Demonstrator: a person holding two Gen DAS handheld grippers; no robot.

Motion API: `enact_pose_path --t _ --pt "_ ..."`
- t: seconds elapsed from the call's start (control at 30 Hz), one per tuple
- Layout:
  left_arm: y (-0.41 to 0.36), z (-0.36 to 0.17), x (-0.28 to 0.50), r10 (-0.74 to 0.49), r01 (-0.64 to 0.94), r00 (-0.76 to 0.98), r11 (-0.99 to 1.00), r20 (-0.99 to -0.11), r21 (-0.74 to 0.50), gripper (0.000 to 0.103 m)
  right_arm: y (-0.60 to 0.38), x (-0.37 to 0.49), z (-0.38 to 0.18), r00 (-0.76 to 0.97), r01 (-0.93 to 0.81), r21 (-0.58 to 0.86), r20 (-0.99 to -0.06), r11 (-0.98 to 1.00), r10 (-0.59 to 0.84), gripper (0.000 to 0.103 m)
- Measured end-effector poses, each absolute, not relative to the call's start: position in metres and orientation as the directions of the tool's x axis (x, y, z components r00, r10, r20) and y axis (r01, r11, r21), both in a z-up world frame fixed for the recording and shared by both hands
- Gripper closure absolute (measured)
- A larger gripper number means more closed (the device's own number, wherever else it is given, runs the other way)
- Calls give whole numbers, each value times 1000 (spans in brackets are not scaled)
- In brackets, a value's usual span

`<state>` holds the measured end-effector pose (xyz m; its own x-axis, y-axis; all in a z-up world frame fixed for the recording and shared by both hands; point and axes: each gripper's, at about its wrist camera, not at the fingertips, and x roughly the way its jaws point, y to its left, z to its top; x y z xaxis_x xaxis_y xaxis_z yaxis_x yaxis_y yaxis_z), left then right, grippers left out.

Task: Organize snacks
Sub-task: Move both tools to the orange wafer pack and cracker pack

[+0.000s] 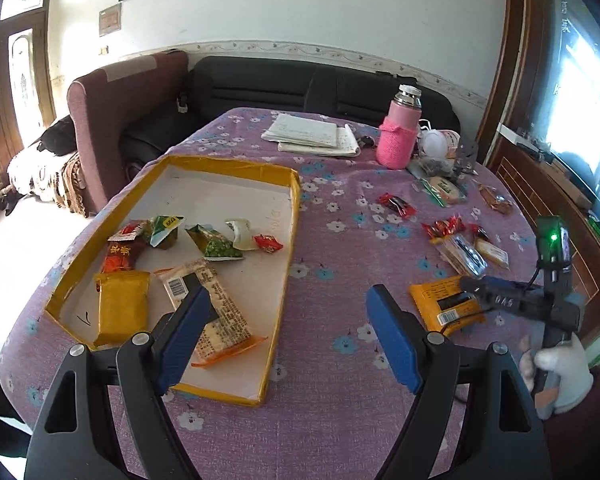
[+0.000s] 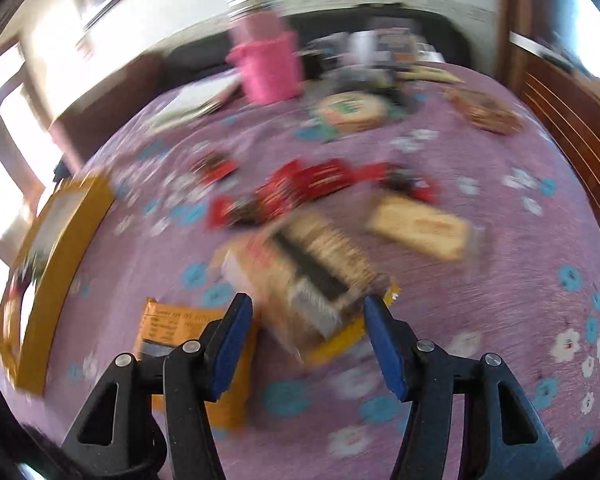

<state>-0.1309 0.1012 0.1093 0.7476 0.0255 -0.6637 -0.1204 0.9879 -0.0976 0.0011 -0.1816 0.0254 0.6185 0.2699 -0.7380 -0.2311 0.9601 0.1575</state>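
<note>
Left gripper (image 1: 288,320) open over tray (image 1: 294,200) edge; right gripper (image 2: 306,324) open, straddling orange packet (image 2: 188,344) beside tray

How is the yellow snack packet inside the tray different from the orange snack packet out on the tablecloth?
The plain yellow snack packet lies inside the yellow-edged white tray, among other snacks; the orange snack packet lies outside it on the purple flowered tablecloth. The yellow packet shows a blank face, while the orange packet shows black print and a barcode. The right gripper reaches over the orange packet; no gripper is over the yellow one. Both are flat, rectangular and sealed.
</note>
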Motion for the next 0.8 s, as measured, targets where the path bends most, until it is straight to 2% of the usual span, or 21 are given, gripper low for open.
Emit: enact_pose_path --t 0.1,0.13,0.23,0.37,0.5,0.6,0.73,0.8 --pt "102 108 -132 17 -109 746 989 -666 -97 22 -156 -17 22 554 -354 221 -733 909 395 45" --pt "103 107 -133 15 -104 745 990 -667 -95 22 -153 -23 23 557 -367 224 -724 903 406 47" --pt "107 107 -134 -4 -88 742 991 -670 -104 22 -171 -37 34 591 -353 297 -665 887 457 46" --pt "112 104 -132 -62 -70 744 983 -666 -169 22 -221 -46 51 687 -233 321 -614 918 389 45" --pt "87 86 -120 -122 -6 697 984 -707 -176 22 -256 -52 47 703 -143 357 -620 923 349 43" --pt "65 79 -116 -164 58 672 984 -722 -170 22 -252 -44 38 683 -147 364 -635 920 360 43" --pt "40 78 -112 -195 151 657 980 -729 -126 22 -225 -31 28 615 -240 422 -631 875 473 43" --pt "33 79 -106 -218 185 650 974 -728 -127 23 -214 -30 27 628 -250 405 -623 880 465 43"
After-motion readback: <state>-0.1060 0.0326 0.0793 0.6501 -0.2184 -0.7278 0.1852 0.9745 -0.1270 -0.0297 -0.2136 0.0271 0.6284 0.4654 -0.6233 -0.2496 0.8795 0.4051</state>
